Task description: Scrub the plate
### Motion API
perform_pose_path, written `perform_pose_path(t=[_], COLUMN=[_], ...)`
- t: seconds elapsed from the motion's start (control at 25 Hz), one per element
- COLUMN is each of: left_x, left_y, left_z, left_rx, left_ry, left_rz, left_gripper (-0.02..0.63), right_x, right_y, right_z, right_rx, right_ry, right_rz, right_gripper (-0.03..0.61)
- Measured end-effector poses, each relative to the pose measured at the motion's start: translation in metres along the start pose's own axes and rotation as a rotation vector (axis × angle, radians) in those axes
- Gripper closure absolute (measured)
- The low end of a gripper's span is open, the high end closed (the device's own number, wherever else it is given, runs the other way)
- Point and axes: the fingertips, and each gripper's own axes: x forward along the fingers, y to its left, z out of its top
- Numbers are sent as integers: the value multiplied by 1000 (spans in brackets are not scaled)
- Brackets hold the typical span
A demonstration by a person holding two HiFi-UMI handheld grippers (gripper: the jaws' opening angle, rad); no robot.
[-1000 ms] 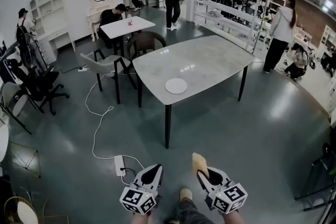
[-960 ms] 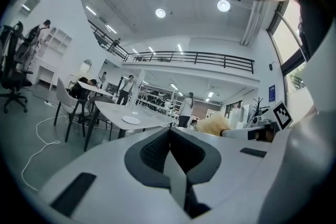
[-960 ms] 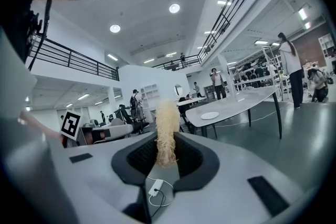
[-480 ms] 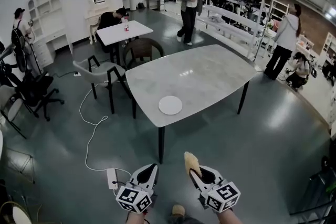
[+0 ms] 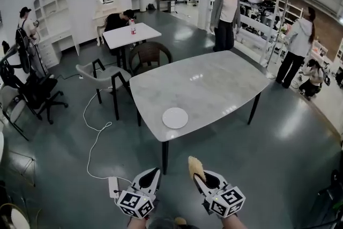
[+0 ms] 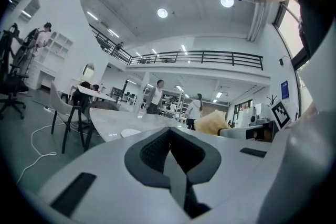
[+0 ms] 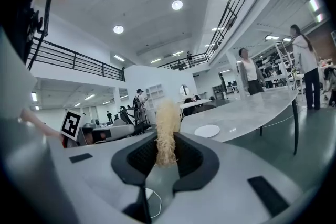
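Right gripper point(image 5: 198, 175) clamped on yellow scrub pad point(image 5: 195, 165). Your left gripper point(image 5: 153, 172) closed on nothing. Plate point(image 5: 175, 118) lies near front corner of desk point(image 5: 214, 83), well apart from both grippers. Scrubbing not begun; you need to reach desk, steady plate, then scrub.

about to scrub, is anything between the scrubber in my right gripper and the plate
Nothing visible does. The plate lies alone near the table's front edge; only open floor separates it from the right gripper, jaws shut on the scrubber. The power strip lies off to the left.
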Motion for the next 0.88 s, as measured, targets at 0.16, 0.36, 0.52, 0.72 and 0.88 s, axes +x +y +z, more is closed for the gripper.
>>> perform_pose_path(t=[0.16,0.36,0.52,0.72,0.88], left_x=[15,45,87,140,176], left_y=[5,15,34,53,66], left_z=[-3,4,8,19,29], left_rx=[-22,-18,-26,-40,-44], left_ry=[6,3,8,5,18], left_rz=[16,9,-10,-47,-72], left_gripper=[603,603,603,603,603], right_x=[10,27,54,85,110], right_y=[-12,-31,-59,-88,-108], right_z=[1,9,18,31,43], right_rx=[10,14,10,-10,-11], right_ry=[5,3,6,30,45], right_rz=[22,30,19,17,13], right_gripper=[495,495,495,495,495])
